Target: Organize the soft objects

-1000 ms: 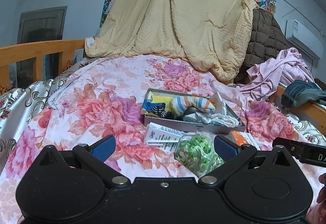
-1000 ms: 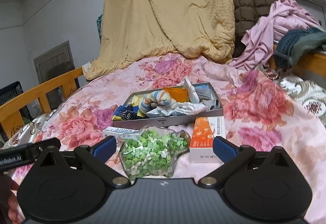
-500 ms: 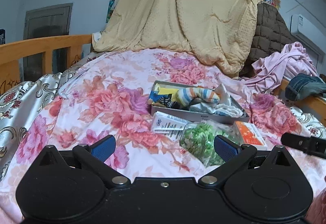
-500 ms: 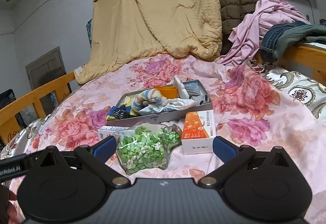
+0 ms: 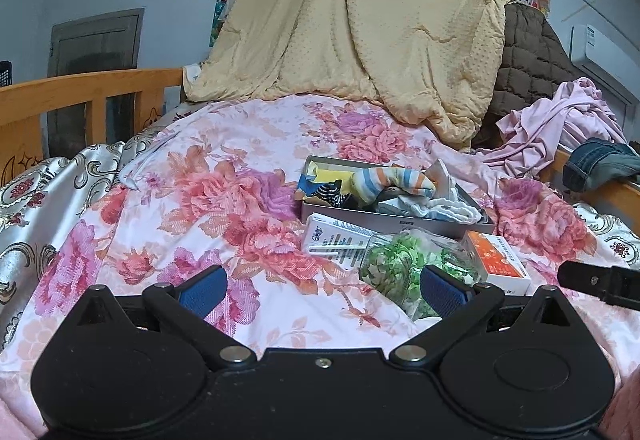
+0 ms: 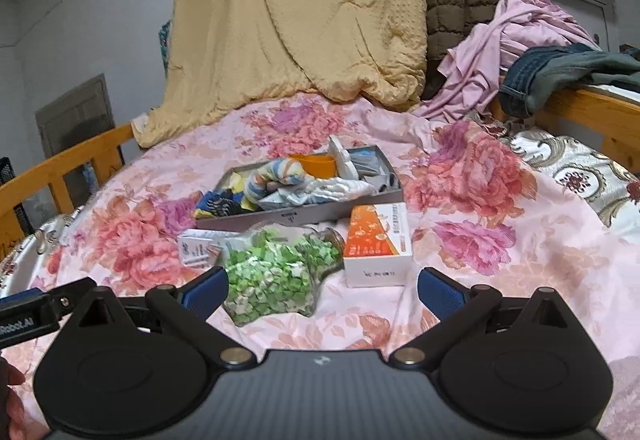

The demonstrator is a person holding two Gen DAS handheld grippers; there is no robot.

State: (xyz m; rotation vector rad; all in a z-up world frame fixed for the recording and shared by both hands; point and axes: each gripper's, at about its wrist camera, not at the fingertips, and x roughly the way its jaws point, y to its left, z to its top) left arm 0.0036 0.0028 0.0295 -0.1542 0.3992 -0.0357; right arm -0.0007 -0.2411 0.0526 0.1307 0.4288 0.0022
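Here, in the left wrist view, the left gripper (image 5: 322, 286) fills the lower frame with its blue-padded jaws spread wide and nothing between them, above the floral quilt (image 5: 224, 199). Right of centre lies a shallow grey box (image 5: 400, 217) holding a striped sock (image 5: 390, 179), dark patterned socks (image 5: 326, 193) and white cloth (image 5: 448, 205). In front of the box, from left to right, sit a white carton (image 5: 340, 240), a clear jar of green paper stars (image 5: 404, 268) and an orange-and-white carton (image 5: 498, 264). A tan blanket (image 5: 360, 31) hangs across the upper centre.

In the right wrist view, the right gripper (image 6: 322, 288) occupies the lower frame, jaws likewise wide apart and empty. The jar of green stars (image 6: 276, 272) lies just beyond the left pad; the orange-and-white carton (image 6: 378, 244) rests beside it, right of centre. The grey box (image 6: 304, 213) sits at mid-frame with the striped sock (image 6: 276, 175) and an orange cup (image 6: 314, 163) inside. Pink clothing (image 6: 516, 39) is heaped at the upper right.
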